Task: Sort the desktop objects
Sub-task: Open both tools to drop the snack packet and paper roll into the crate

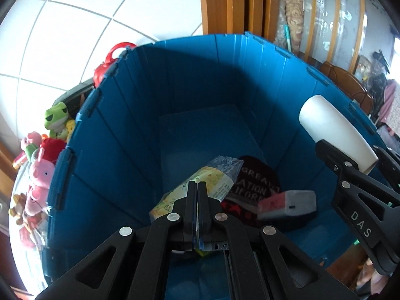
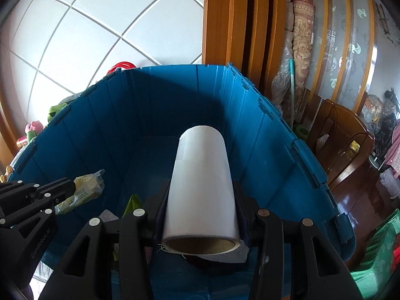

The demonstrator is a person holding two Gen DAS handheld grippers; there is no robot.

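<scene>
A big blue plastic bin [image 1: 120, 130] [image 2: 270, 150] fills both views. My left gripper [image 1: 197, 187] is shut on a yellow-green snack packet [image 1: 212, 177] [image 2: 85, 187] and holds it over the bin's inside. My right gripper [image 2: 200, 195] is shut on a white roll with a cardboard core [image 2: 202, 182] [image 1: 335, 130], held lengthwise above the bin. On the bin floor lie a dark printed cloth item [image 1: 255, 182] and a red and grey box [image 1: 287, 203].
Plush toys [image 1: 42, 165], a green frog [image 1: 56, 118] among them, crowd the bin's left side, with a red plastic item [image 1: 112, 57] behind. White tiled wall at the back; wooden door frame [image 2: 225, 20], rolled rugs and dark wooden furniture [image 2: 350, 155] to the right.
</scene>
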